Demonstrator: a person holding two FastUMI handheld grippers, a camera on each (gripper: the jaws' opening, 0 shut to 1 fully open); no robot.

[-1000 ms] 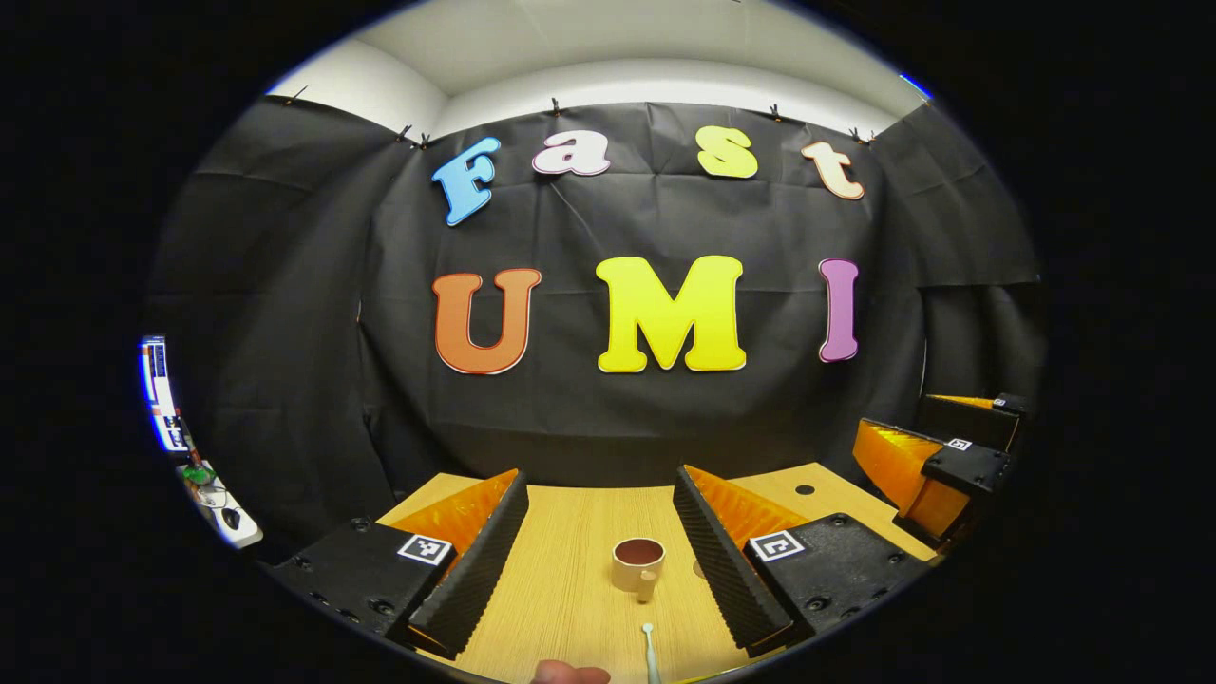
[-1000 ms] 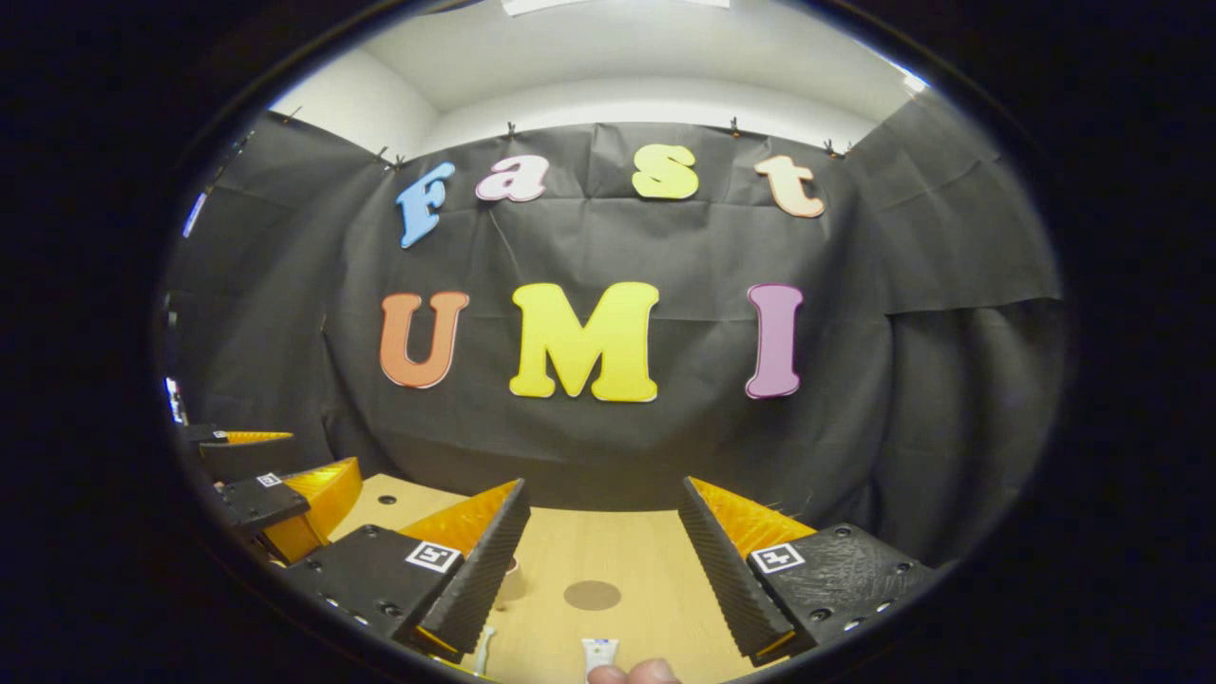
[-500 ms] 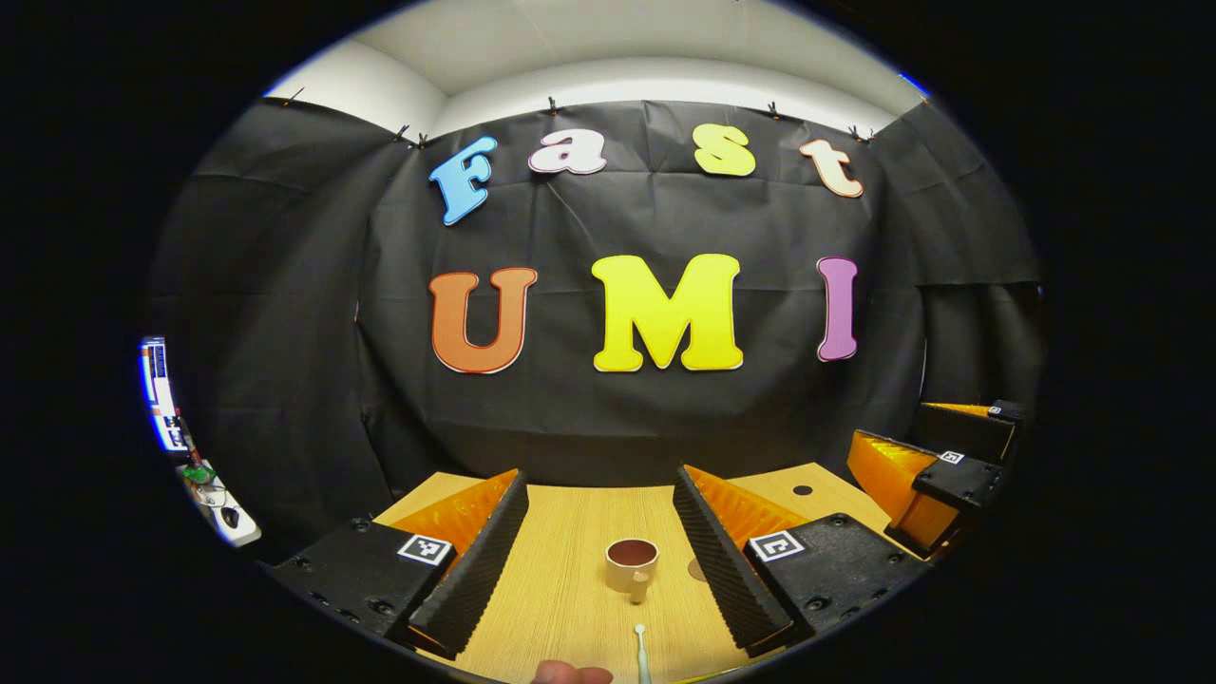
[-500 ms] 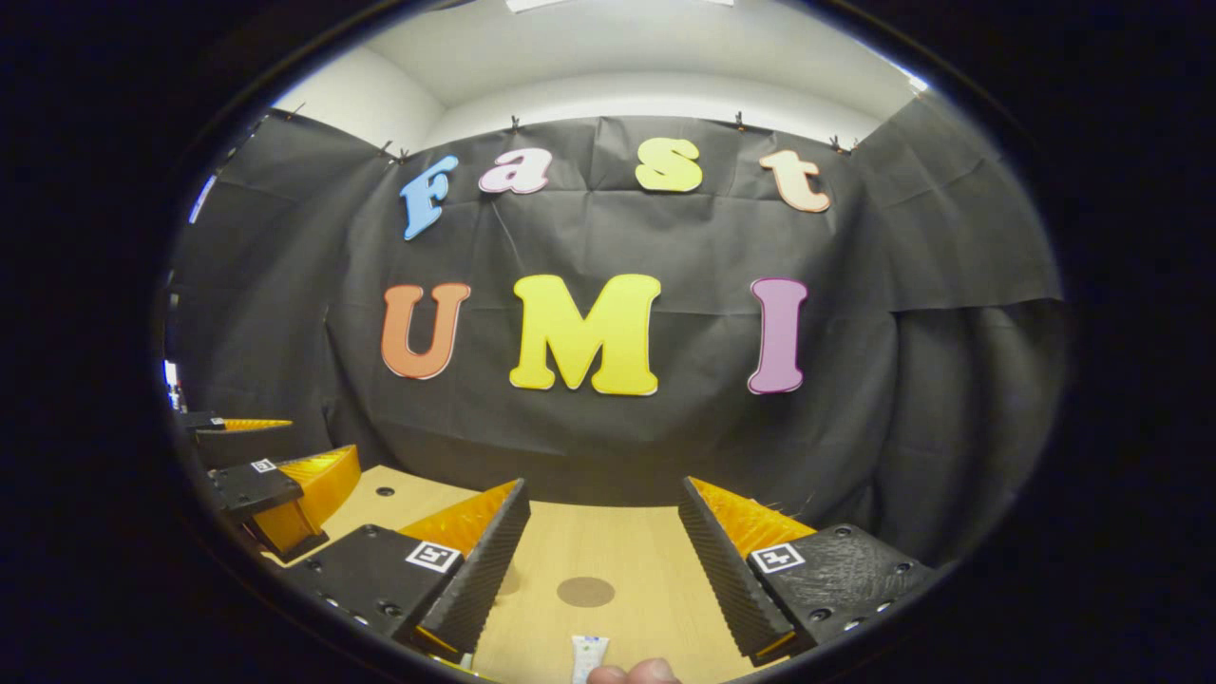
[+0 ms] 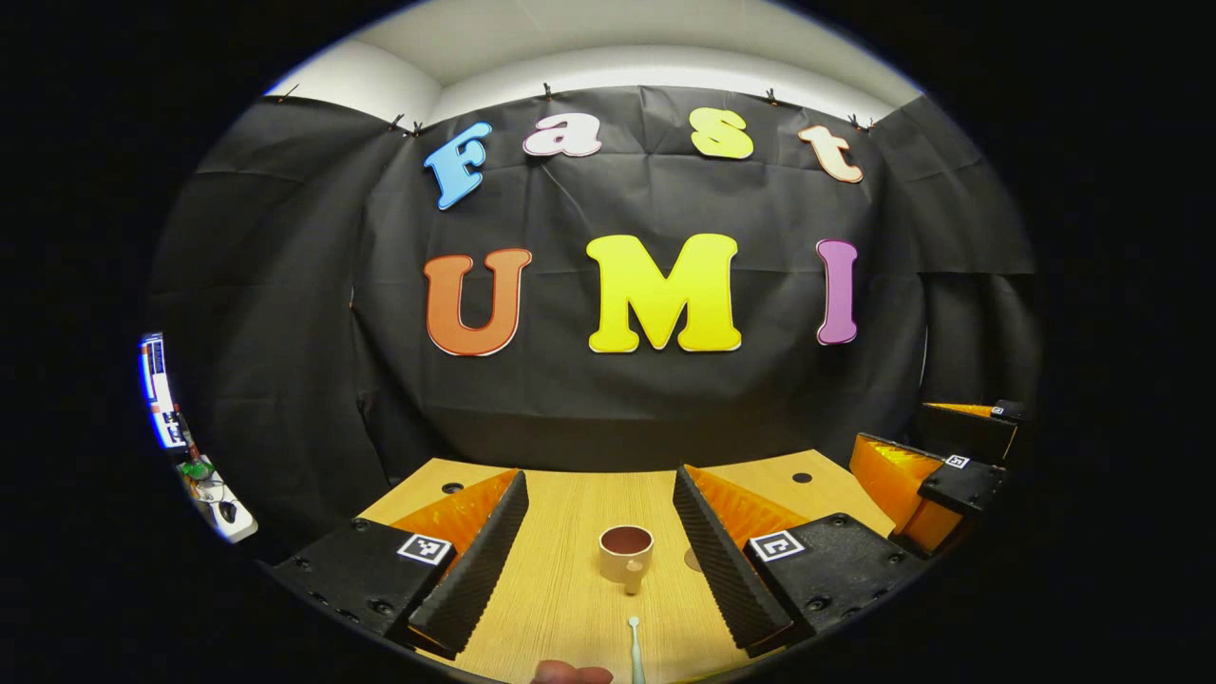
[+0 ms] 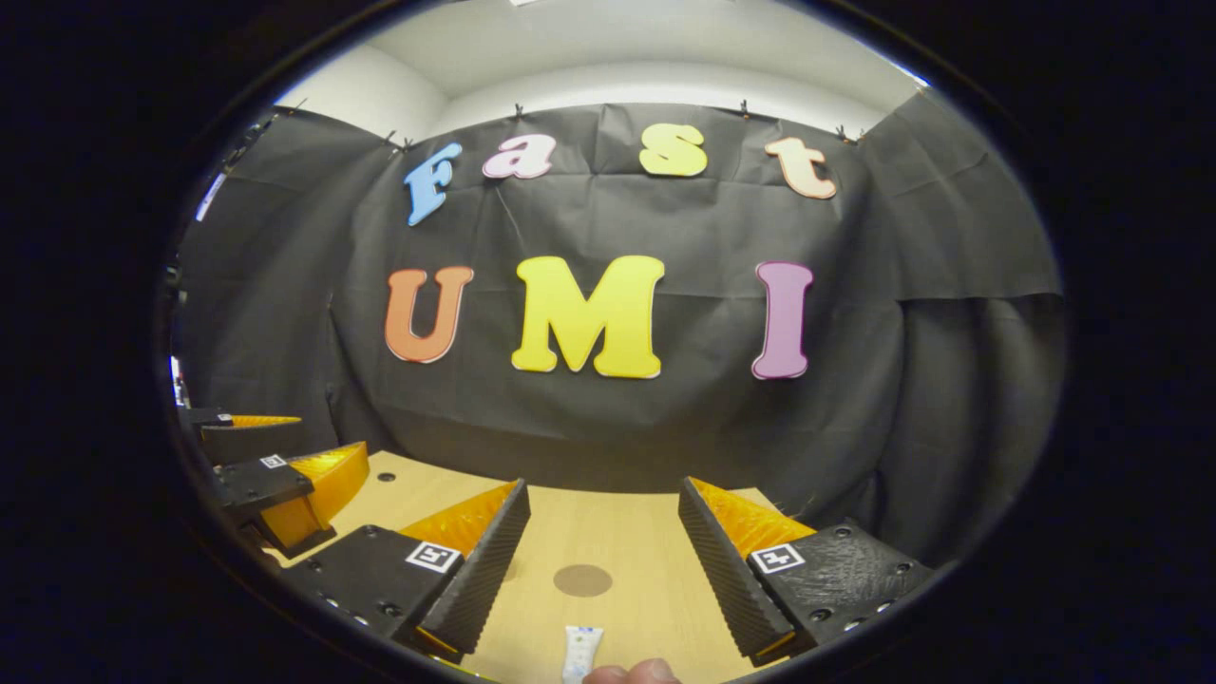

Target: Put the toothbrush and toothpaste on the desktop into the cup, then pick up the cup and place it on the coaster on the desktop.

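Lower centre, left gripper view: left gripper [image 5: 600, 532] spread apart around one cup [image 5: 625, 552] and one toothbrush [image 5: 633, 648]. Right gripper view: right gripper [image 6: 602, 534], also apart, frames one coaster [image 6: 582, 580] and one toothpaste [image 6: 579, 652], label unreadable, on the tabletop [image 6: 646, 598].

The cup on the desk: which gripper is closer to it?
Left. The cup stands just ahead between the left gripper's open fingers; the right gripper faces the coaster off to one side.

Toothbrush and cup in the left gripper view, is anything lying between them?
No. In the left gripper view only bare desktop separates the toothbrush tip from the cup, whose handle points toward the brush.
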